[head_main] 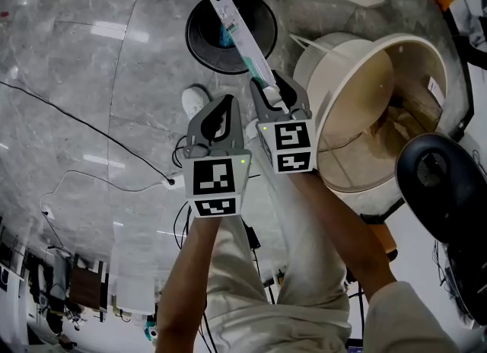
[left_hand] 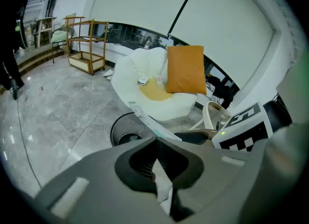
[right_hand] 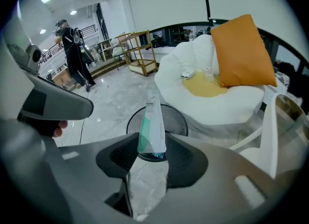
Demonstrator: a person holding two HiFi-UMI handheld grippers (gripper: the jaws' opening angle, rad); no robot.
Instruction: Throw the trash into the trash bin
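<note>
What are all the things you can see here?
Round wire trash bin: one, black, on the floor.
Long plastic wrapper: one, clear and teal, in the right tongs.
Beanbag seat: one, white, behind the bin.
Square pillow: one, orange, on the beanbag.
Round tub: one, cream, beside the bin.
Wooden shelf rack: one, light brown, far back.
Person: one, dark clothes, far off.
Left tongs: one, grey, shut.
Right tongs: one, grey, shut on the wrapper.

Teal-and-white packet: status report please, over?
Right gripper shut on long teal-and-white plastic packet. Packet's tip over round black trash bin, not dropped. Left gripper jaws together. Path to bin open.
</note>
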